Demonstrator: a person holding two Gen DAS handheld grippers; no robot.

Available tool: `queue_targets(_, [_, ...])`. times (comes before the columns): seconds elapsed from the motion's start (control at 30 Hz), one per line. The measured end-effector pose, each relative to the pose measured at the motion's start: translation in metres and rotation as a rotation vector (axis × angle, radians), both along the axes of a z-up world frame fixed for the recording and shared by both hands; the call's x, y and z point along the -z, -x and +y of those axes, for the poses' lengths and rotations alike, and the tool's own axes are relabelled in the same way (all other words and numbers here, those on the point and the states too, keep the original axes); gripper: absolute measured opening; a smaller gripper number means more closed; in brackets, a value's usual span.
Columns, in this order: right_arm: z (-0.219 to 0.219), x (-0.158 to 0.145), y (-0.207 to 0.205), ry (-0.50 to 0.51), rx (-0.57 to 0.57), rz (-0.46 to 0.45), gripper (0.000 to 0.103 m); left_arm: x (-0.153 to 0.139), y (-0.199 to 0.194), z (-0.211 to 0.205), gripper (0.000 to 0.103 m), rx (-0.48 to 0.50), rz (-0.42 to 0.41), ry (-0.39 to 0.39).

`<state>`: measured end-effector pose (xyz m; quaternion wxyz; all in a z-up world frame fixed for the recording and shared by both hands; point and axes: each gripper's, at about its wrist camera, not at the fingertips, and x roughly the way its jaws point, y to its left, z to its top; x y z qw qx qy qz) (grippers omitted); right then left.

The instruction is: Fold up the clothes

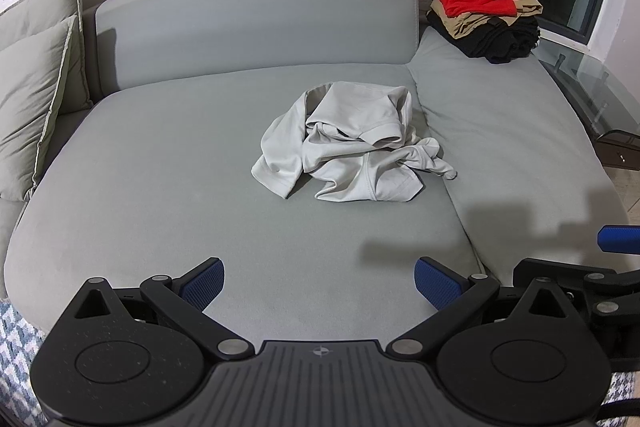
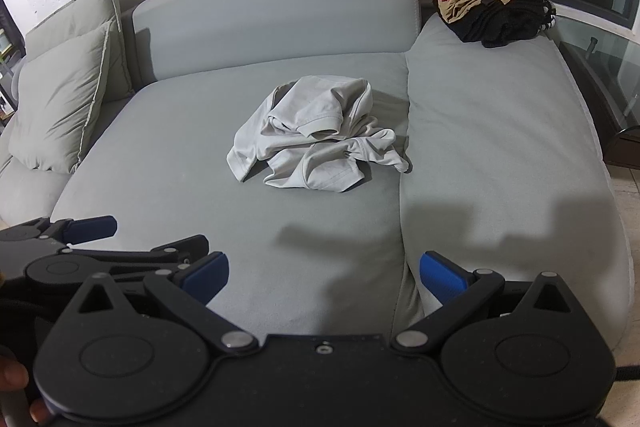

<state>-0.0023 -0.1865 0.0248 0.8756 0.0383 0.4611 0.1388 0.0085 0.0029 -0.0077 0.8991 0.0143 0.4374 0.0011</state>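
1. Currently, the left gripper (image 1: 319, 282) is held low over the front edge of the sofa seat (image 1: 160, 187), with its blue pads wide apart and nothing between them.
2. The right gripper (image 2: 324, 277) is held just beside it, also spread wide and empty; neither one is touching any cloth.
3. Well ahead of both, a crumpled light grey T-shirt (image 1: 352, 143) is seen in a heap near the middle of the seat, close to the seam with the right cushion (image 1: 520, 147). One sleeve opening is turned up on top.
4. Farther back on the right, a stack of folded clothes (image 1: 486, 11) is placed, red on top, then tan, then black.
5. The step in hand is judged to be the reach toward the shirt, before any folding.
6. For the next move, two edges of the shirt probably need to be pinched so that it can be lifted and spread flat; which edges are best cannot be told from the heap.
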Motion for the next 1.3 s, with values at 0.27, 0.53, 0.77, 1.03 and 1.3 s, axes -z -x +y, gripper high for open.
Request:
queue_targets(0.27, [-0.01, 0.002, -0.01, -0.054, 0.049, -0.02, 0.103, 0.003, -0.008, 0.018, 0.102, -0.011, -0.034, -0.024])
queue_targets(0.53, [-0.018, 0.013, -0.042, -0.208, 0.07, -0.109, 0.101, 0.009, -0.032, 0.065, 0.1, -0.085, -0.126, -0.061])
queue_targets(0.77, [0.013, 0.05, -0.097, -0.173, 0.047, -0.104, 0.061, 0.048, -0.077, 0.082, 0.083, -0.056, -0.079, 0.063])
queue_targets(1.03, [0.074, 0.065, -0.147, -0.104, -0.082, -0.172, 0.064, 0.062, -0.136, 0.097, 0.089, -0.079, -0.104, 0.089])
queue_targets(1.3, [0.133, 0.092, -0.209, 0.021, -0.17, -0.152, 0.083, 0.101, -0.171, 0.139, 0.086, -0.169, -0.119, 0.194])
